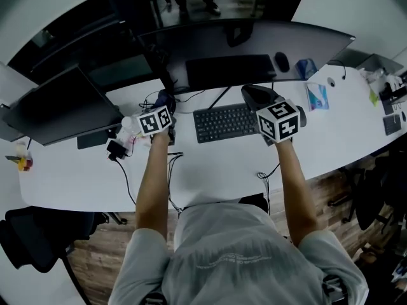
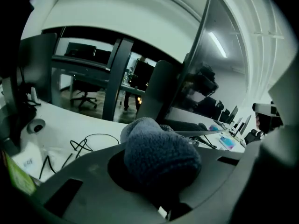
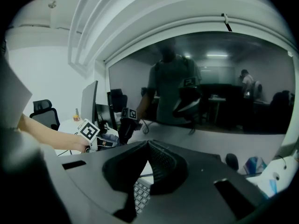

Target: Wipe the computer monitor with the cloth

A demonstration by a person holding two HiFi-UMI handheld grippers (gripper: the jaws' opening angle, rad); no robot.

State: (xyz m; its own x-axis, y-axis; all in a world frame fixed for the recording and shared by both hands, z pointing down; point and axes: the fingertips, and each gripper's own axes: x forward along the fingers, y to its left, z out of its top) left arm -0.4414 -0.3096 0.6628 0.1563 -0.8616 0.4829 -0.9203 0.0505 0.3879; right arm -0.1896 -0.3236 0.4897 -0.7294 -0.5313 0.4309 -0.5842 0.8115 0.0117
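A: What is the cloth (image 2: pixel 159 148) like?
B: Fuzzy, napped like fleece, a matt grey-blue.
A: And the monitor (image 3: pixel 201 78)?
B: A glossy dark screen, smooth as a mirror, with the room reflected in it.
A: The grippers?
B: The left gripper (image 2: pixel 156 171) and right gripper (image 3: pixel 147 146) both look like smooth, matt grey plastic. The right one's pads (image 3: pixel 163 164) are finely ribbed.
A: The desk (image 1: pixel 216 176)?
B: White and smooth, with a slight sheen. The keyboard (image 1: pixel 226 122) is matt black plastic, the floor (image 1: pixel 102 246) wood-grain planks, and the shirt (image 1: pixel 235 259) soft grey cloth.
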